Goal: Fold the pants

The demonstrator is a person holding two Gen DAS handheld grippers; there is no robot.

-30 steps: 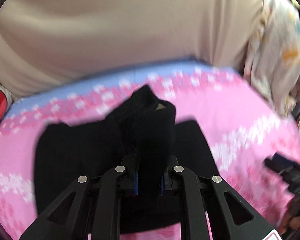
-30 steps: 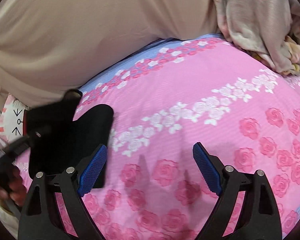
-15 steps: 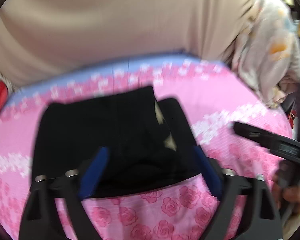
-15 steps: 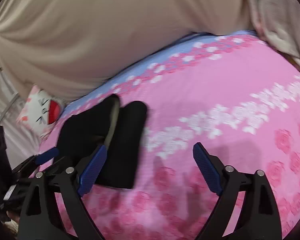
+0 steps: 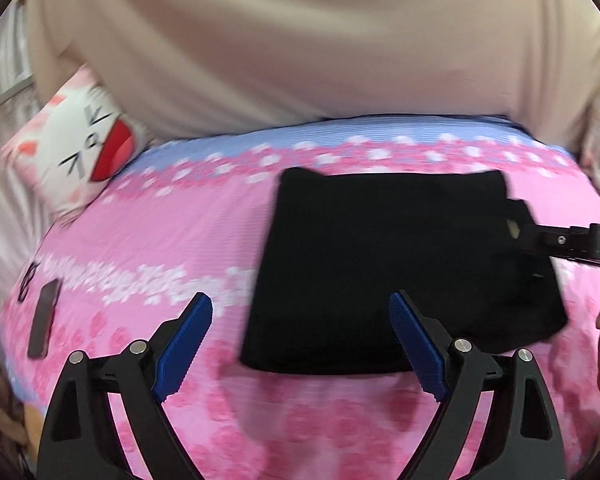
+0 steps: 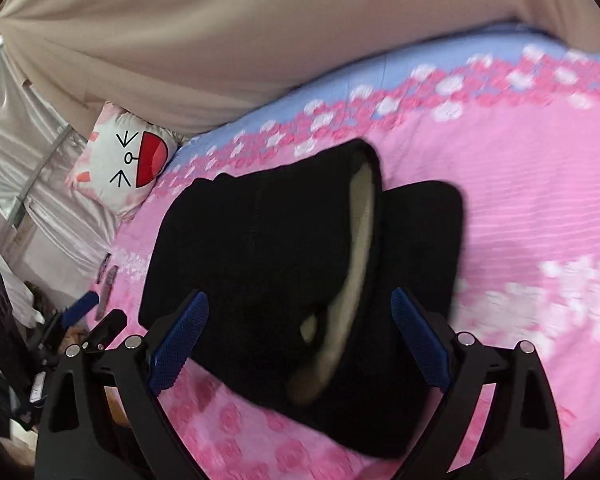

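Observation:
The black pants (image 5: 388, 264) lie folded into a squarish bundle on the pink flowered bedsheet (image 5: 172, 232). In the right wrist view the pants (image 6: 260, 248) show a pale inner lining (image 6: 360, 240) at an open edge. My left gripper (image 5: 300, 344) is open and empty, just short of the bundle's near left edge. My right gripper (image 6: 300, 336) is open and empty, with its jaws standing to either side over the bundle's near edge. Part of the right gripper (image 5: 572, 240) also shows at the right edge of the left wrist view.
A white cat-face pillow (image 5: 80, 148) lies at the bed's far left; it also shows in the right wrist view (image 6: 128, 160). A beige curtain (image 5: 300, 40) hangs behind the bed. A dark flat object (image 5: 44, 320) lies on the sheet at the left.
My left gripper let go of the pants, opened and drew back to the left. The pants now lie flat. My right gripper moved left over the bundle.

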